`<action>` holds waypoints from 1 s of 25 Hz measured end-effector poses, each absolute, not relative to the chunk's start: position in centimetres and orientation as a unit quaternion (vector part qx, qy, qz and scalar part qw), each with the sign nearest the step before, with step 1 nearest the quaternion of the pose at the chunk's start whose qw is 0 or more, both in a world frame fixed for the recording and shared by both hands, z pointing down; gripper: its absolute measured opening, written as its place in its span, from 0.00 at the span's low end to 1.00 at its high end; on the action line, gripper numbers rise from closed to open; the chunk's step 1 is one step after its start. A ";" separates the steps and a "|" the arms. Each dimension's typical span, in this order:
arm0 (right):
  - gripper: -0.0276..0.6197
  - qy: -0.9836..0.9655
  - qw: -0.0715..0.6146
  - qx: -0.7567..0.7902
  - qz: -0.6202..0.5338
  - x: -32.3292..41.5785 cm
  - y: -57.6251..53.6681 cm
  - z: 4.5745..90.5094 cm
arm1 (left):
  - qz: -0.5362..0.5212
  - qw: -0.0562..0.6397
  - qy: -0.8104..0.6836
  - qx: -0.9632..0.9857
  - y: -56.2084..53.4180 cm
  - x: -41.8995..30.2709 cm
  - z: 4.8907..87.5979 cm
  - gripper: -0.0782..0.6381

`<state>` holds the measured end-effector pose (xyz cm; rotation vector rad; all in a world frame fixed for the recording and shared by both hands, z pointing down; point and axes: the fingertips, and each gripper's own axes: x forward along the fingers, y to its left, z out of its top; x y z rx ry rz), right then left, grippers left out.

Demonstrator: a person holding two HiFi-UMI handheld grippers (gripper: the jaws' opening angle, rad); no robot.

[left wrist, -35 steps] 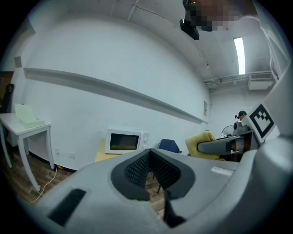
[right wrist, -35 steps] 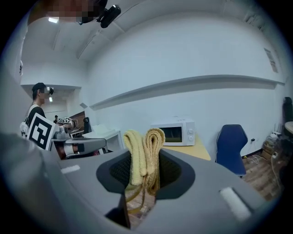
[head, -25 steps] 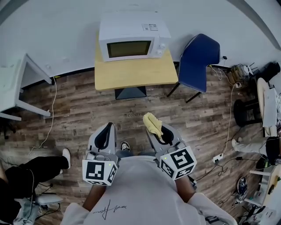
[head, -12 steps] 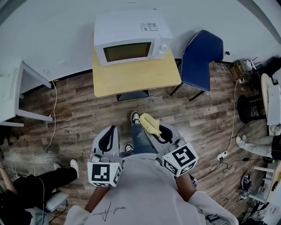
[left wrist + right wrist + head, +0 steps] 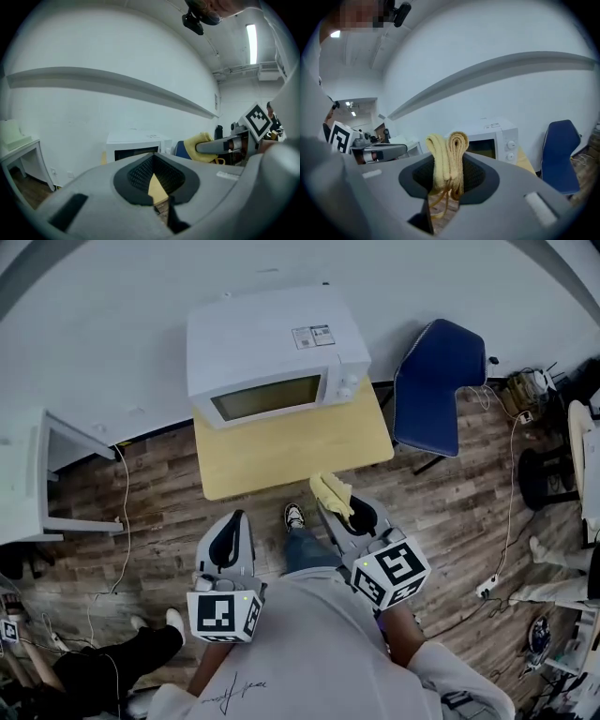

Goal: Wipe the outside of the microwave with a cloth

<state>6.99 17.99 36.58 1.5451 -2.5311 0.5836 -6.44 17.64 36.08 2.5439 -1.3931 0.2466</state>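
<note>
A white microwave (image 5: pixel 272 357) with a dark door window stands on a small light-wood table (image 5: pixel 291 442) against the white wall. It also shows ahead as the microwave (image 5: pixel 136 145) in the left gripper view and the microwave (image 5: pixel 492 138) in the right gripper view. My right gripper (image 5: pixel 349 510) is shut on a folded yellow cloth (image 5: pixel 331 495), held just in front of the table's near edge; the cloth (image 5: pixel 447 159) sticks up between the jaws. My left gripper (image 5: pixel 225 538) hangs shut and empty over the floor, to the left of the right one.
A blue chair (image 5: pixel 433 381) stands right of the table. A white desk (image 5: pixel 42 474) is at the left. Cables (image 5: pixel 511 474) and a power strip lie on the wood floor at the right. Another person's leg (image 5: pixel 103 667) shows at bottom left.
The view has closed in on the microwave and table, which now look larger and nearer. The right gripper with the cloth has come up to the table's near edge.
</note>
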 end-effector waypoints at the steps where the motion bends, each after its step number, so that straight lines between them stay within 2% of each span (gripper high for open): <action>1: 0.21 -0.833 0.061 0.516 0.191 7.7 16.6 36.5 | 0.081 0.113 -0.476 0.868 16.4 -6.0 35.9 0.10; 11: 0.21 -0.836 0.076 0.511 0.184 13.4 5.0 35.3 | 0.074 0.097 -0.481 0.868 5.9 -1.8 34.8 0.10; 25: 0.23 -0.857 0.216 0.449 0.130 18.1 -6.9 34.1 | 0.076 0.095 -0.513 0.849 2.0 0.9 34.3 0.10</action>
